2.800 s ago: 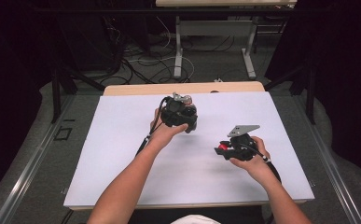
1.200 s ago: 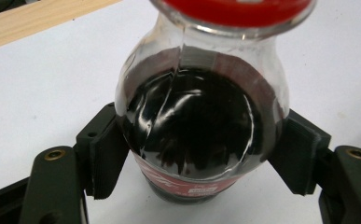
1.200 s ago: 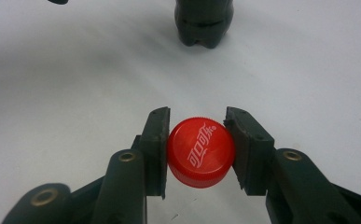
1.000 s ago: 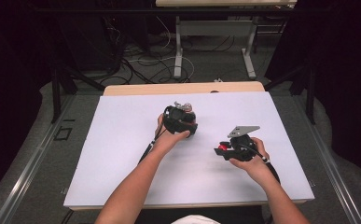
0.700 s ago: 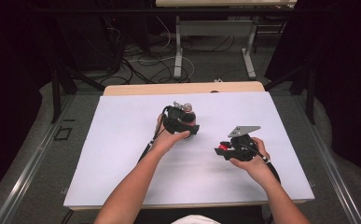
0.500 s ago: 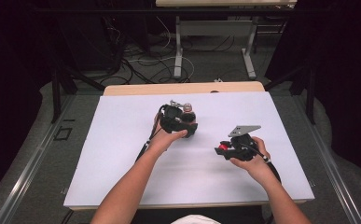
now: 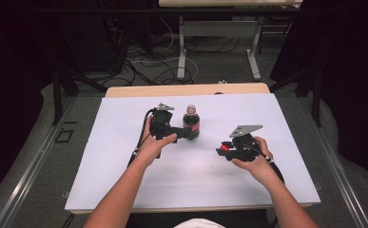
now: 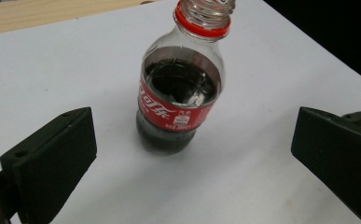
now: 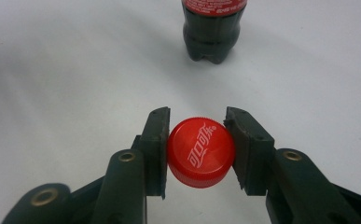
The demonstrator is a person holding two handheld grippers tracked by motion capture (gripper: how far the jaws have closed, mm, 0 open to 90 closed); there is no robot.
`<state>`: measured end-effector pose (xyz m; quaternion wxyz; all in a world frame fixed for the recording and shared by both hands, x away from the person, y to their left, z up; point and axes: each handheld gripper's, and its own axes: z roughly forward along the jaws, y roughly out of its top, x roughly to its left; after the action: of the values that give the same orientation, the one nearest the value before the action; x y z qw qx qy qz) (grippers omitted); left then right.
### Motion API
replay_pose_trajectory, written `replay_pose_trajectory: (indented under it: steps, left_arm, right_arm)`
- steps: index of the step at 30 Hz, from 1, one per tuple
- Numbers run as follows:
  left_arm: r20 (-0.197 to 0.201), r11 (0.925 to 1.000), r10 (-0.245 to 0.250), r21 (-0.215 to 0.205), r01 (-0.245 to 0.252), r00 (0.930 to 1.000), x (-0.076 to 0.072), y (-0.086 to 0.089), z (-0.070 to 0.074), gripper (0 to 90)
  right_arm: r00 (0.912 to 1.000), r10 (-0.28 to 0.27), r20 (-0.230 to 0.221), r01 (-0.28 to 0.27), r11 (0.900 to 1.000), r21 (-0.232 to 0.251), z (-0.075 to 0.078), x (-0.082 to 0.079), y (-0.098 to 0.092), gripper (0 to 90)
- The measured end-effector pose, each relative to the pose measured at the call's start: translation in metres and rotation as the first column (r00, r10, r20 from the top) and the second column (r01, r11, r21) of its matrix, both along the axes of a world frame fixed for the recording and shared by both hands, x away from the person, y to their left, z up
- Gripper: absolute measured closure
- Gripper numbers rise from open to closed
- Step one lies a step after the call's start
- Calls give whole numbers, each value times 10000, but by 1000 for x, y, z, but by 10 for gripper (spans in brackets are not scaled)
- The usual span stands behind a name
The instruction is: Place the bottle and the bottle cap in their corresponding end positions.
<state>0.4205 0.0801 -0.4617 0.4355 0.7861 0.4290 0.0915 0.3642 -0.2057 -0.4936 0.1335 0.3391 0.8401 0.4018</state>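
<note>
Two items are in hand: a small cola bottle [image 7: 191, 122] standing upright and uncapped on the white table [image 7: 101, 156], and its red cap [image 9: 200, 151]. The left gripper [image 7: 187, 133] sits just left of the bottle; its jaws have just been opening and now stand spread wide, the bottle between them but touched by neither pad, as the left gripper view confirms. The right gripper [image 7: 219, 151], right of the bottle and nearer the person, pinches the cap across its ribbed rim. Judgement: the bottle is thin plastic, roughly two-thirds full, moderately heavy and open, so a tip would spill; the wall will give under a hard squeeze. Best hold is across the labelled waist. The cap is light, stiff and slick-topped; the ribbed edge gives the surest grip.
</note>
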Motion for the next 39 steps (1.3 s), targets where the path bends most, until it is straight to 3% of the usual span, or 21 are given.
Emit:
replay_pose_trajectory:
  steps: [2, 5, 9, 13, 14, 19, 25, 34, 35, 36, 39]
  left_arm:
    - [24, 10000, -28, 0, 28, 10000, -4, 4, 3, 2]
    - [144, 10000, -8, -59, 9, 9999, -12, 11, 7, 2]
    - [280, 9998, 16, 198, -22, 9996, -23, 21, 9, 3]
    - [486, 9983, 252, 521, -277, 9985, -33, 29, 6, 3]
    - [554, 9984, 312, 463, -338, 9980, -35, 31, 4, 3]
    - [597, 9979, 462, 433, -488, 9971, -43, 41, -2, 4]
    - [639, 9974, 596, 375, -621, 9962, -48, 51, -8, 5]
    - [472, 9957, 824, 395, -843, 9955, -51, 61, -18, 5]
    - [409, 9954, 880, 338, -894, 9953, -51, 62, -19, 5]
    - [398, 9949, 918, 390, -934, 9950, -52, 62, -19, 5]
    - [503, 9951, 883, 409, -903, 9948, -51, 63, -18, 6]
  right_arm:
    - [9998, 126, -153, -129, 9997, -191, 2, 0, 1, 608]
    - [9999, 121, -83, -121, 9999, -32, 3, 0, 6, 608]
    - [9997, 234, 49, -234, 9997, -21, 4, 1, 14, 608]
    - [9990, 442, 32, -442, 9990, -97, 4, 2, 23, 608]
    - [9986, 521, -108, -523, 9985, -164, 4, 3, 24, 608]
    - [9975, 700, 19, -700, 9975, -26, 0, 5, 35, 609]
    - [9956, 901, -272, -903, 9959, -57, -4, 5, 48, 608]
    - [9891, 1363, -553, -1379, 9901, -261, -23, 5, 71, 608]
    - [9888, 1437, -412, -1448, 9892, -248, -27, 6, 74, 608]
    - [9867, 1499, -626, -1521, 9878, -330, -30, 5, 76, 608]
    - [9844, 1602, -722, -1629, 9861, -332, -39, 5, 82, 608]
